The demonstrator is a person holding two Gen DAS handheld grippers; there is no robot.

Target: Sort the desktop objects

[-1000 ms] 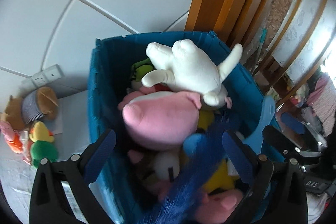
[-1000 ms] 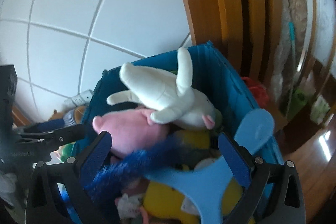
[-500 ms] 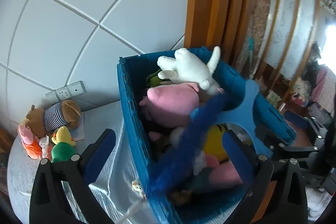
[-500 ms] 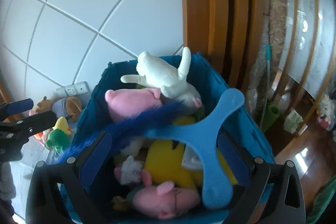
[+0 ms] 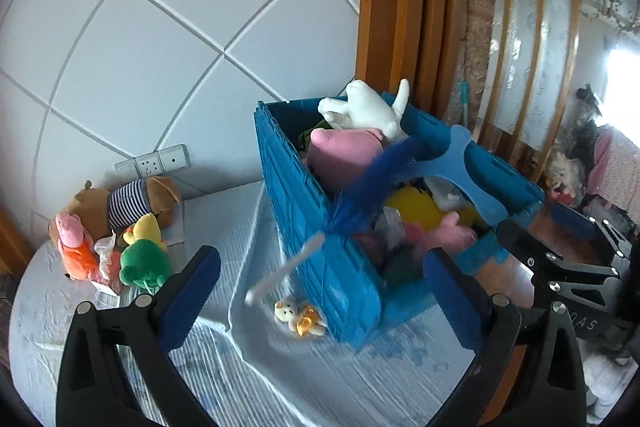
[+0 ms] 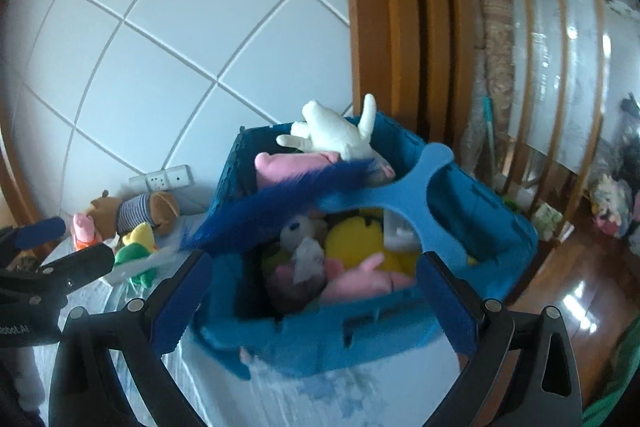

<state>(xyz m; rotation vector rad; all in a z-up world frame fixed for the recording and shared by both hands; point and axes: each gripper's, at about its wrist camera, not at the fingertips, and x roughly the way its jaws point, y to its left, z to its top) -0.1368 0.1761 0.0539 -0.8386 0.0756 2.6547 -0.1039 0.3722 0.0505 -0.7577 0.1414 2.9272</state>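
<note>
showing only in the left wrist view: one tiny bear toy (image 5: 298,315) on the tabletop (image 5: 240,367) against the blue crate (image 5: 320,251). right wrist view alone shows wood floor (image 6: 580,287) beyond the crate. one crate, heaped with plush; one white plush (image 5: 368,113) on top, one blue feather duster (image 5: 372,183) leaning over the near rim, white handle out. four loose plush by the wall. left claw (image 5: 320,303) released, empty, crate corner just ahead between the fingers. right claw (image 6: 316,303) released, empty, crate ahead.
</note>
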